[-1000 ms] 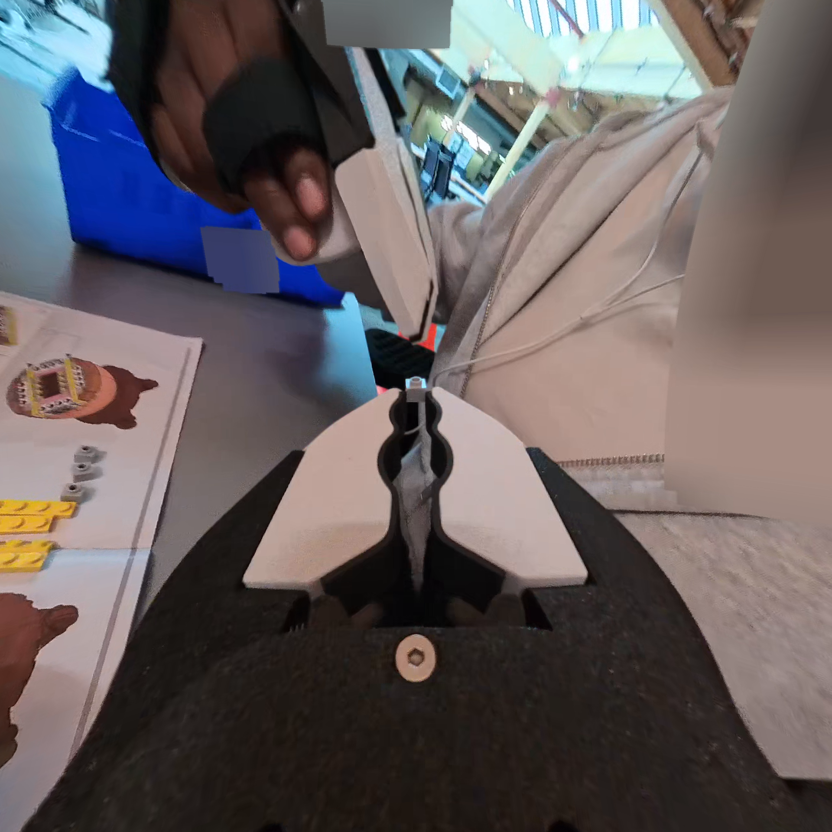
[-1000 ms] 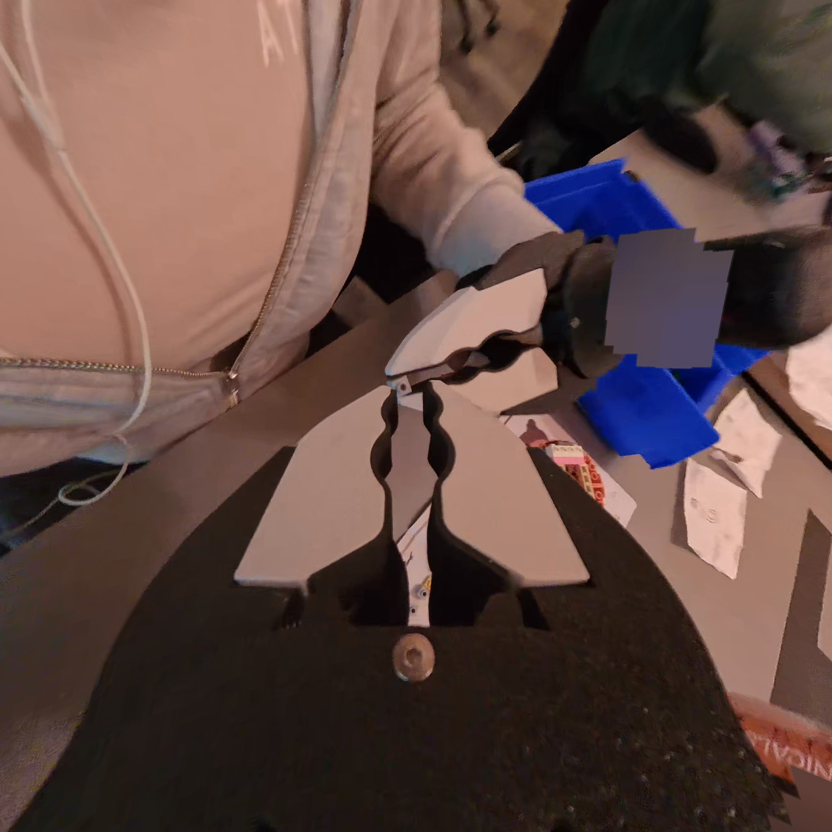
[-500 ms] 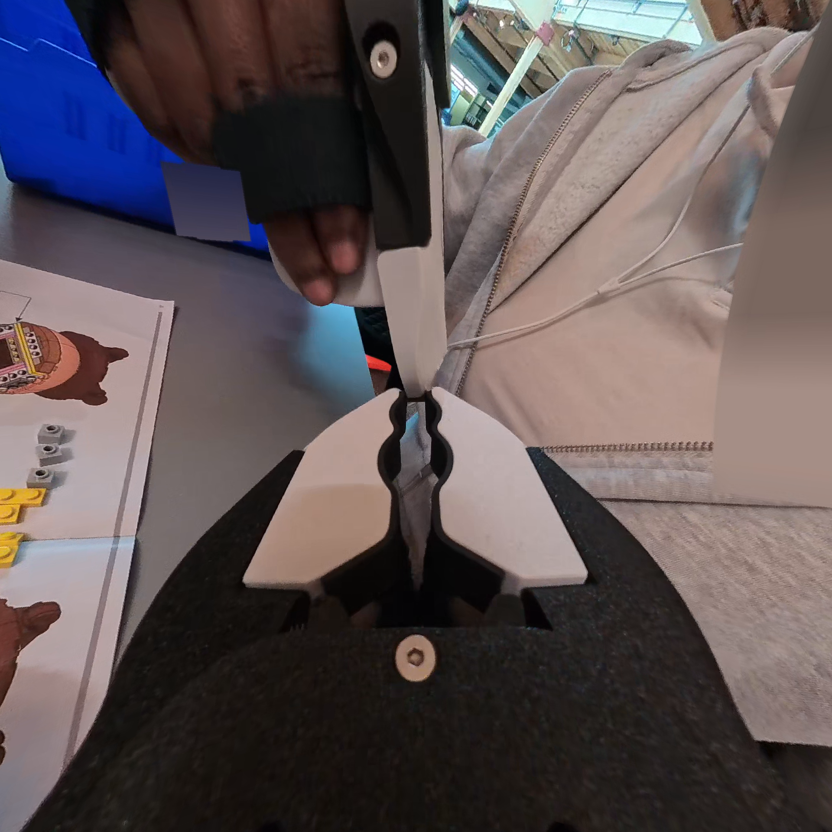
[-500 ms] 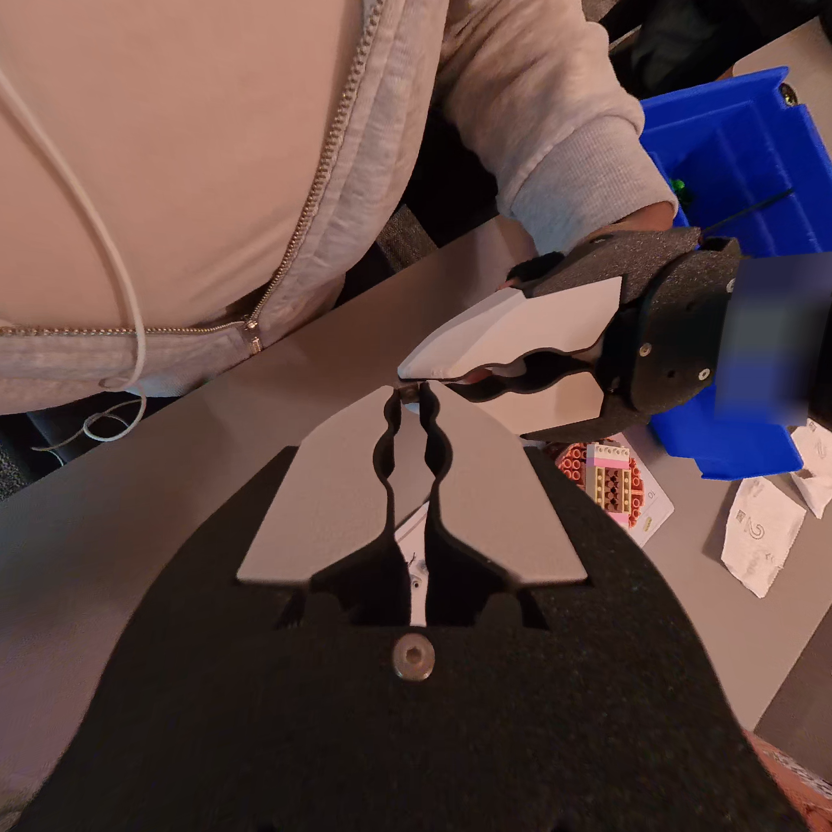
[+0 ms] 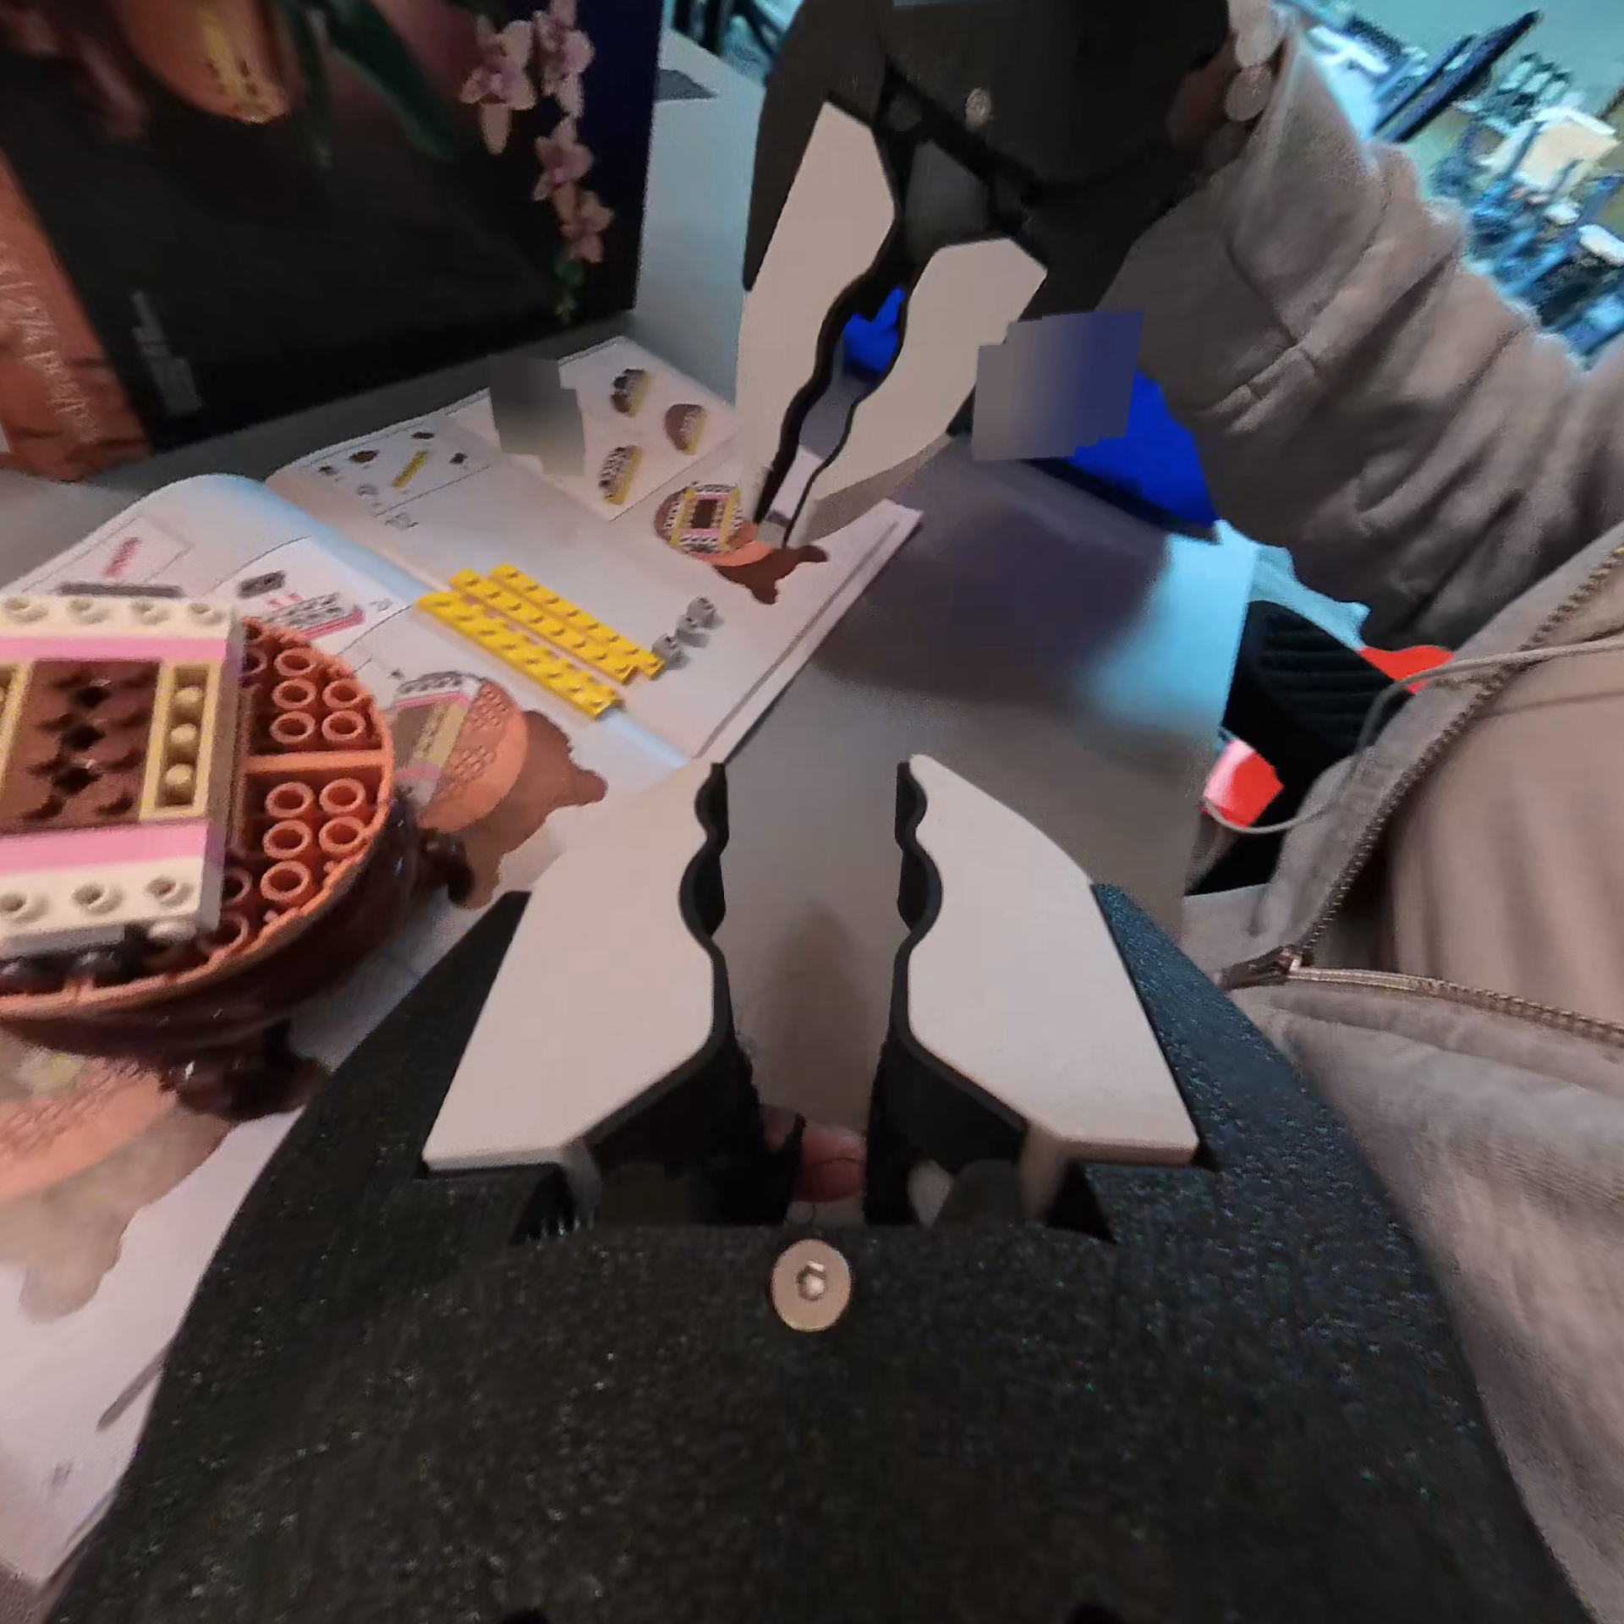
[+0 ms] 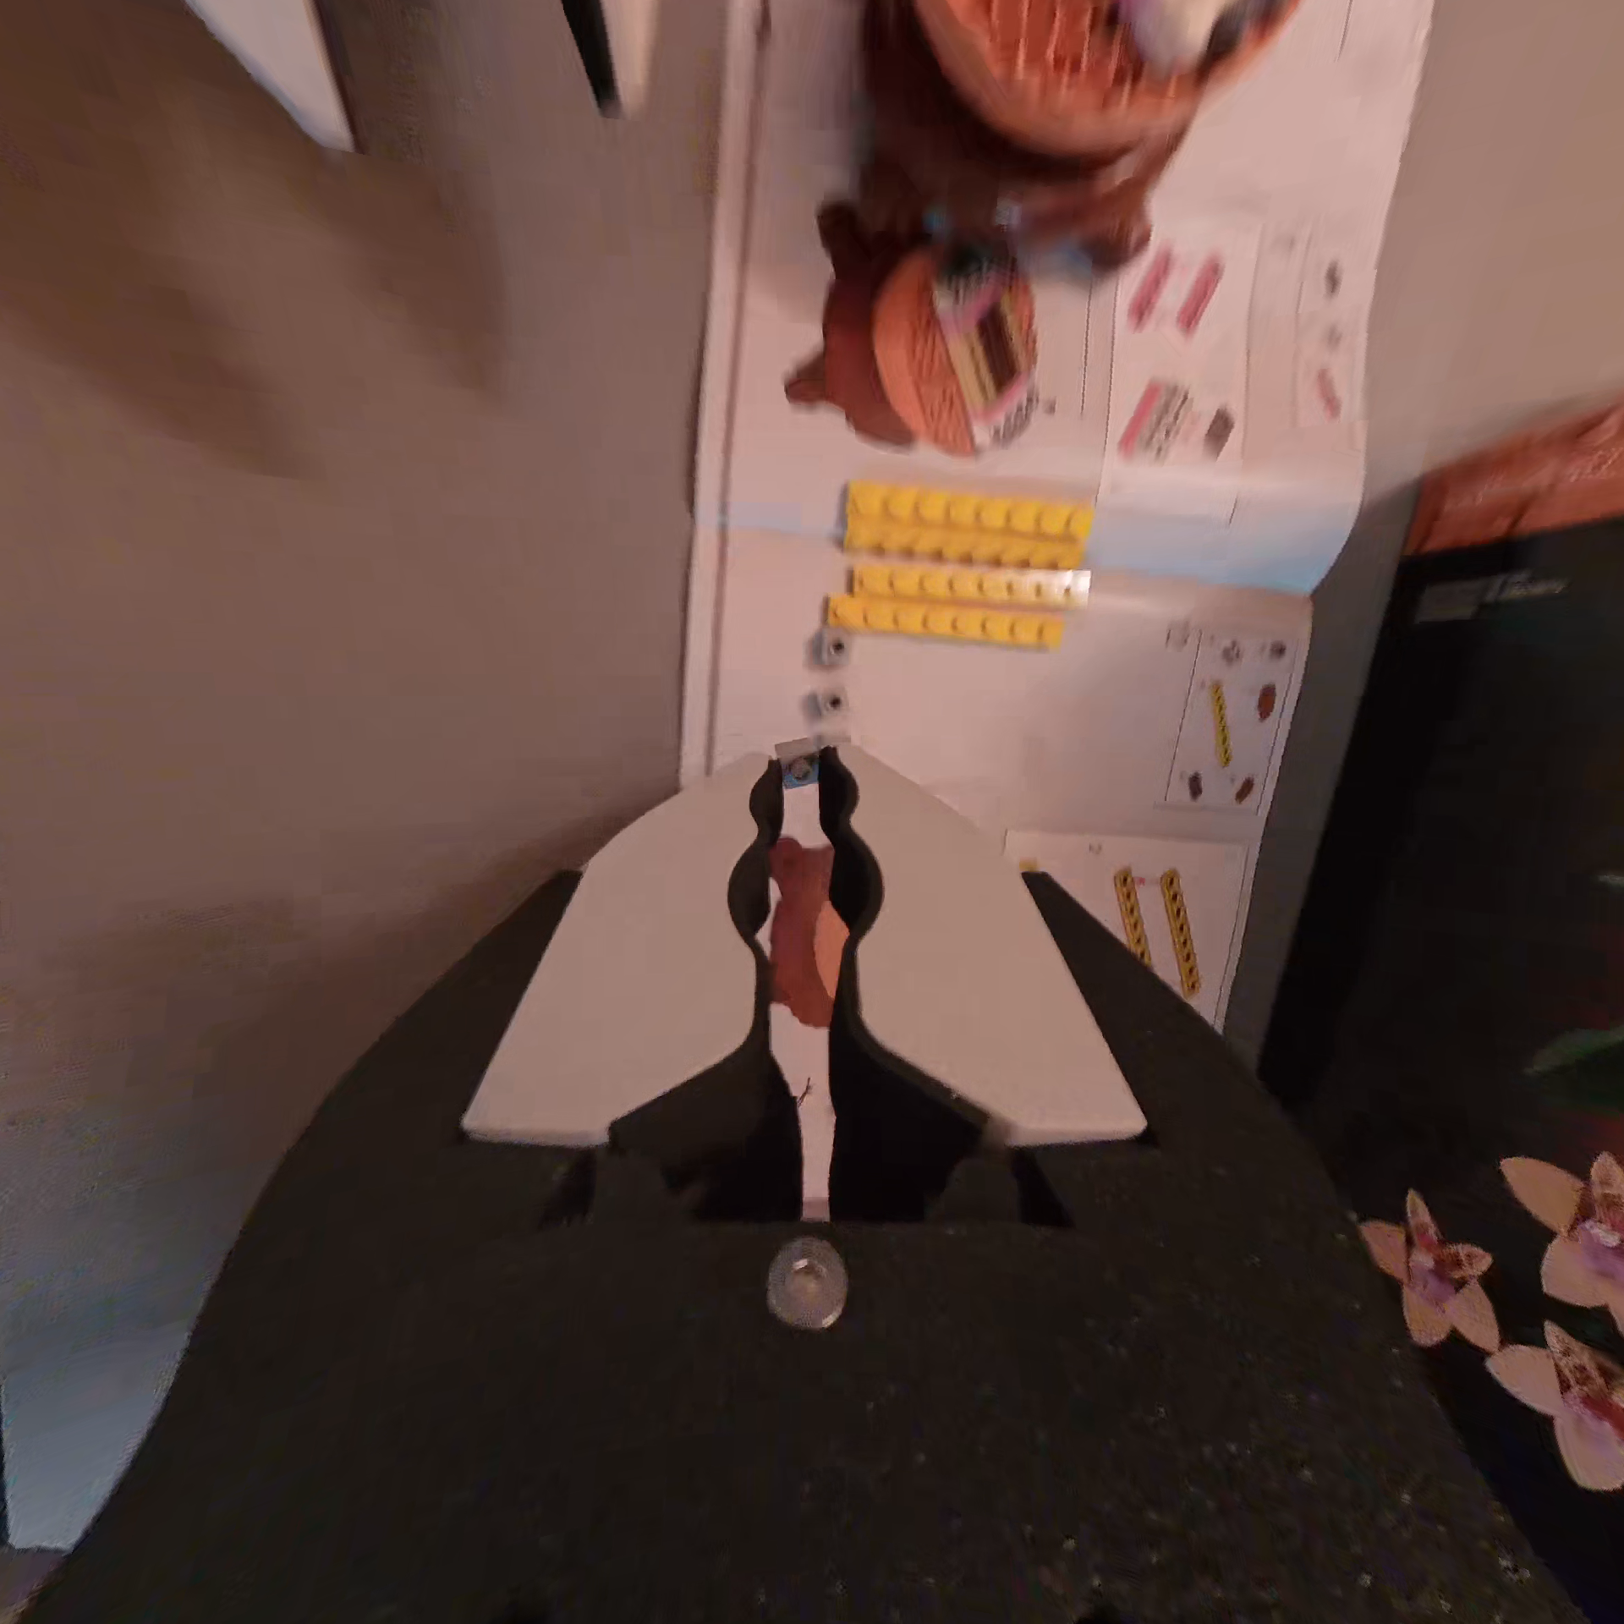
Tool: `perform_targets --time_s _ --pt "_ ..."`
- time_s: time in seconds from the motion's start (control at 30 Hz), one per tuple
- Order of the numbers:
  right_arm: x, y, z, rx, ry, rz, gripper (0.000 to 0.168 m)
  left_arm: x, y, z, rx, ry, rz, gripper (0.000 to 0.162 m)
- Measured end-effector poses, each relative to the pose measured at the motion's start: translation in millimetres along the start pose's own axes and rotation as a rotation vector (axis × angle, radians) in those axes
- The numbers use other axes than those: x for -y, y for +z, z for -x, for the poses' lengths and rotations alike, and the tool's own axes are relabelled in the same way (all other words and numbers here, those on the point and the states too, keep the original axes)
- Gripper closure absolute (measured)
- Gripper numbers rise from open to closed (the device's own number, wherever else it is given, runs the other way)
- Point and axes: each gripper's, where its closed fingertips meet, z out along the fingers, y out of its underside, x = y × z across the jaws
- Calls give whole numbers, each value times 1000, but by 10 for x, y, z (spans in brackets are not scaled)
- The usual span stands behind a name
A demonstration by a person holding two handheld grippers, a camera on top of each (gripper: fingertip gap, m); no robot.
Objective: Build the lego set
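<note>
Right wrist view: a tiny grey square lego piece [image 6: 798,768] sits pinched at the very tips of the right tool [image 6: 798,773], above the open white instruction booklet [image 6: 923,729] on the grey bench [image 6: 351,527]. The left tool [image 5: 810,791] gapes wide, empty. Best to carry it level toward the round brown studded lego base [image 5: 290,844], then press squarely.

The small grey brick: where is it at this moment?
The small grey brick is pinched at the right gripper tips, above the instruction booklet, just short of two loose grey pieces.
</note>
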Motion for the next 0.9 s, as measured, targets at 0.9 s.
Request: perform_targets --time_s 0.9 --pt "-245 290 -77 26 62 100 157 -191 0 174 134 45 72 126"
